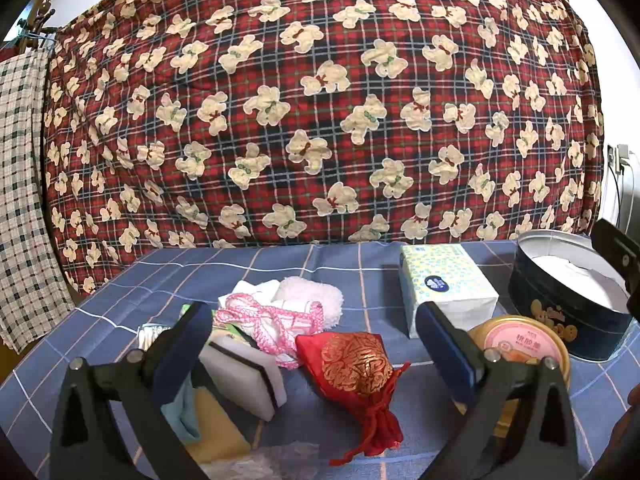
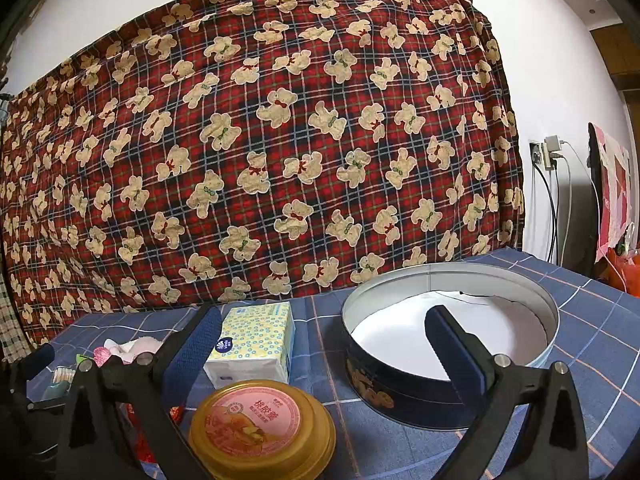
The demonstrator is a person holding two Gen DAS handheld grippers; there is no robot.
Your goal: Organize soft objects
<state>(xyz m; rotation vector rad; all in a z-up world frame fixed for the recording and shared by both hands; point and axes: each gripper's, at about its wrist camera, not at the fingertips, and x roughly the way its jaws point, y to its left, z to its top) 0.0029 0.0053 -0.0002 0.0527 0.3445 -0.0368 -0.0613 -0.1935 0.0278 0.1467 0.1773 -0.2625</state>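
In the left wrist view my left gripper (image 1: 314, 316) is open and empty, just above a pile of soft things on the blue checked cloth (image 1: 240, 264): a red and gold drawstring pouch (image 1: 356, 372), a white sponge with a dark layer (image 1: 244, 376), pink and white cord (image 1: 276, 320), a fluffy white pad (image 1: 312, 292) and a yellow cloth (image 1: 216, 428). In the right wrist view my right gripper (image 2: 322, 318) is open and empty, above a gold tin with a pink lid (image 2: 260, 420) and beside the open dark blue round tin (image 2: 448, 340).
A tissue pack (image 1: 444, 284) (image 2: 252, 344) lies between the pile and the round tin (image 1: 568, 300). The gold tin (image 1: 520, 344) sits in front of them. A red plaid bear blanket (image 1: 320, 100) hangs behind. Wall socket and cables (image 2: 548, 152) are at the right.
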